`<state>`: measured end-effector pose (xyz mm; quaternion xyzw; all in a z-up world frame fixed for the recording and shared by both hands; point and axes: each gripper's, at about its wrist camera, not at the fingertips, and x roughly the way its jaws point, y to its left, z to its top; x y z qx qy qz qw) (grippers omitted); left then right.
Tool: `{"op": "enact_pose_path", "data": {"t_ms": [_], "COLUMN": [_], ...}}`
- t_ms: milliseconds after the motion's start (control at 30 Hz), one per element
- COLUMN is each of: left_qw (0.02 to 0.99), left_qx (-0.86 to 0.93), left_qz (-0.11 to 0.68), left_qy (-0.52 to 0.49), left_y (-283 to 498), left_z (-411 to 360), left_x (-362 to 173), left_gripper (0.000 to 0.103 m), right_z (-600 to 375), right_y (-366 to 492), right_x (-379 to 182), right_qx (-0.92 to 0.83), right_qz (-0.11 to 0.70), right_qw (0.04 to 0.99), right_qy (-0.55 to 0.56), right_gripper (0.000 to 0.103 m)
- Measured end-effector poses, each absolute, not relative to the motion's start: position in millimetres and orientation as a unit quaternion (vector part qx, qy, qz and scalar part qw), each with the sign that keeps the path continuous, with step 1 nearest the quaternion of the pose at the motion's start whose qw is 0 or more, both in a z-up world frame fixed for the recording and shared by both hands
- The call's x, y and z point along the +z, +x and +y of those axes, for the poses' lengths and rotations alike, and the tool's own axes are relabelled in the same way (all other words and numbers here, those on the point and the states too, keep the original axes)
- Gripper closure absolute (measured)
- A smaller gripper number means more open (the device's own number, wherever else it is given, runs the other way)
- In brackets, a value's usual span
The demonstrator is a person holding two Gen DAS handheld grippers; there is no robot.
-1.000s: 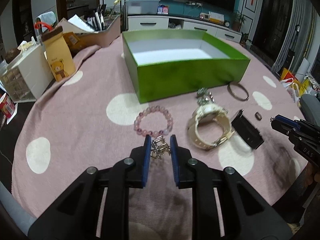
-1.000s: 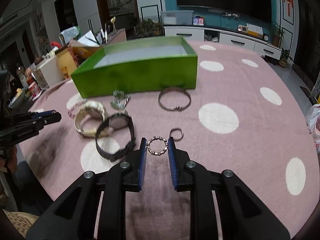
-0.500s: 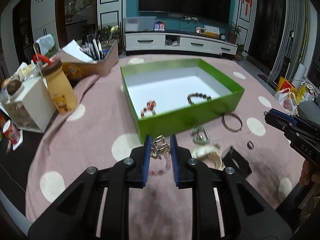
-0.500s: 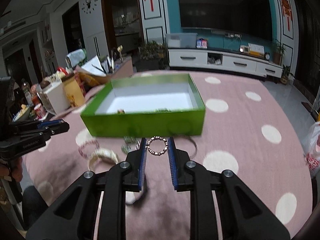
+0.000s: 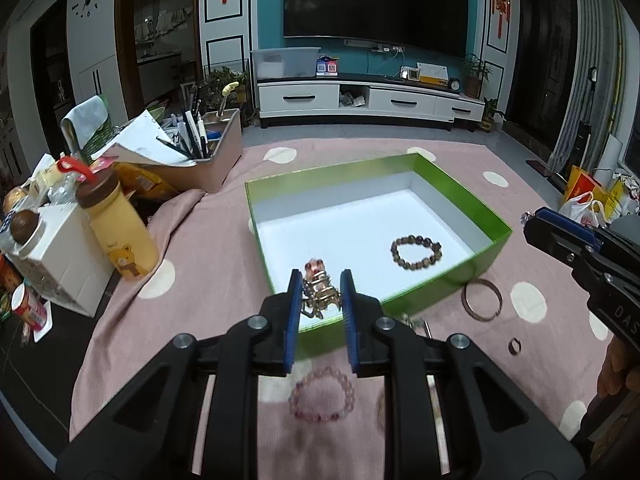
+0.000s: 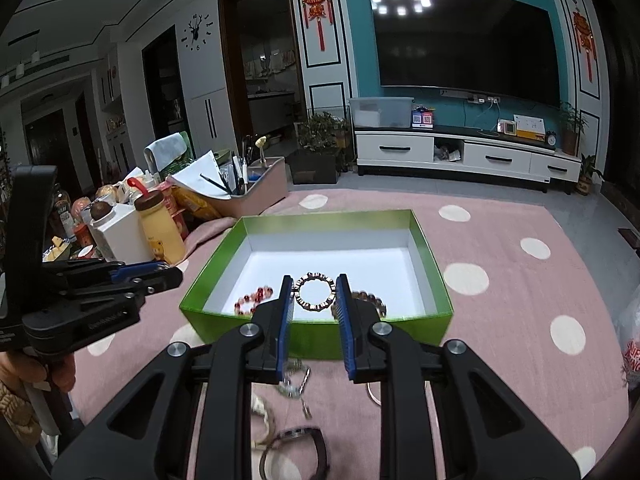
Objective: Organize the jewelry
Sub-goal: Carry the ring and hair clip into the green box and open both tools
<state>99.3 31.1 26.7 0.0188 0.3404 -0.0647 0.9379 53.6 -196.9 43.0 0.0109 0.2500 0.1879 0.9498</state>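
The green box (image 5: 460, 194) stood open near the middle of the counter (image 5: 192, 240), which was covered with a pink cloth with pale dots. A dark beaded bracelet (image 5: 416, 254) lay on the box's white floor toward its right wall; a red beaded bracelet (image 6: 253, 299) lay toward its near left corner. Outside the box, along its near wall, lay a thin brown bangle (image 5: 481, 295), a small ring (image 5: 514, 346) and a pale pink beaded bracelet (image 5: 323, 393). In the right wrist view a dark watch (image 6: 298, 446) and a small silver piece (image 6: 296, 382) lay toward the near edge of the counter, both blurred.

At the counter's left edge stood a yellow bottle (image 5: 120, 228) with a brown cap, a white carton (image 5: 60, 256) and a beige bin (image 5: 200, 160) holding pens and papers. None of these stood between the tongs and the box.

The room behind held a wall-mounted television (image 6: 468, 44) on a teal wall, a white low cabinet (image 6: 460, 156) and a wall clock (image 6: 196, 32).

The left tongs (image 5: 320, 292) gripped a small gold-coloured metal ornament (image 5: 320, 300), held over the near wall of the box. The right tongs (image 6: 314, 294) gripped a beaded ring-shaped bracelet (image 6: 314, 292) by its two sides, also over the near wall. Both tongs pointed forward and down toward the box. A hand (image 6: 60, 376) held the handle of the left tongs.
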Motion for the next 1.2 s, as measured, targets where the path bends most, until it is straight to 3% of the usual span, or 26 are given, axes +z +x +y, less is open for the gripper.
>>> {"op": "enact_pose_path", "data": {"t_ms": [767, 833, 867, 900, 933, 1000, 1067, 1200], "left_qw": [0.919, 0.917, 0.917, 0.918, 0.918, 0.920, 0.921, 0.924], "left_qx": [-0.040, -0.037, -0.035, -0.031, -0.030, -0.030, -0.028, -0.025], "left_qz": [0.392, 0.397, 0.397, 0.395, 0.395, 0.391, 0.387, 0.380], "left_qy": [0.014, 0.010, 0.010, 0.011, 0.011, 0.009, 0.012, 0.009], "left_y": [202, 205, 205, 205, 204, 202, 200, 192], "left_z": [20, 19, 20, 20, 20, 21, 22, 25], "left_x": [-8, -11, -11, -11, -11, -9, -7, -1], "left_gripper": [0.084, 0.084, 0.083, 0.078, 0.066, 0.057, 0.056, 0.045], "right_z": [-159, -159, -159, -160, -161, -164, -170, -179], "right_y": [151, 154, 156, 156, 156, 152, 148, 139], "right_x": [9, 7, 6, 5, 5, 5, 6, 11], "right_qx": [0.152, 0.143, 0.136, 0.134, 0.133, 0.126, 0.124, 0.124], "right_qz": [0.321, 0.324, 0.325, 0.325, 0.324, 0.319, 0.316, 0.314], "right_qw": [0.935, 0.935, 0.936, 0.936, 0.937, 0.939, 0.941, 0.941], "right_qy": [-0.013, -0.011, -0.010, -0.008, -0.007, -0.004, 0.004, 0.025], "right_gripper": [0.082, 0.079, 0.073, 0.066, 0.062, 0.055, 0.055, 0.052]}}
